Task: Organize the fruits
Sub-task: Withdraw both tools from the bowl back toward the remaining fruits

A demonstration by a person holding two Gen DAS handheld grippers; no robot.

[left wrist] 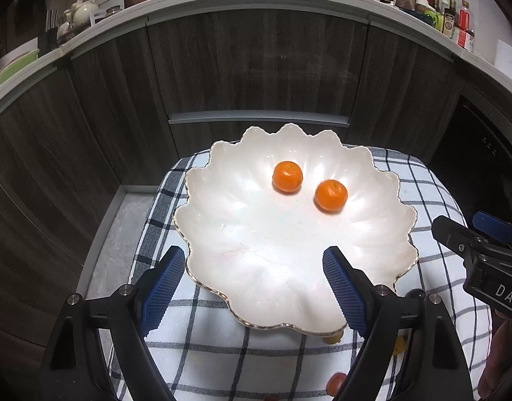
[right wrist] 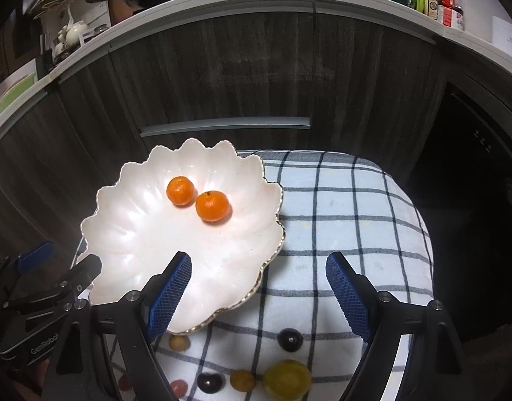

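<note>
- Your left gripper (left wrist: 254,284) hangs over the near edge of the white scalloped dish (left wrist: 222,234), jaws spread wide with nothing between them; its blue ribbed pads (left wrist: 162,290) frame the dish's bare near half.
- Your right gripper (right wrist: 259,290) is likewise spread and empty, one pad over the dish's right rim, the other over the checked cloth (right wrist: 339,207).
- Both grippers tilt steeply down; each shows at the edge of the other's view, cut off by the frame.
- Much of the loose fruit is hard to make out: in the left view only slivers peep out under the dish and behind the gripper's arm.
- The right view shows more along the bottom edge: a dark round fruit (right wrist: 290,340), a second dark one (right wrist: 210,382), a yellow fruit (right wrist: 287,379), a small orange-brown one (right wrist: 242,380), a reddish one (right wrist: 179,387) partly hidden, and a pale one (right wrist: 179,342) tucked under the dish rim.
- Two small oranges, one to the left (right wrist: 180,190) and one to the right (right wrist: 212,206), bright and glossy, sit in the dish's far half, close together.
- The dish rests on the cloth, before dark wood cabinets (left wrist: 256,67).
</note>
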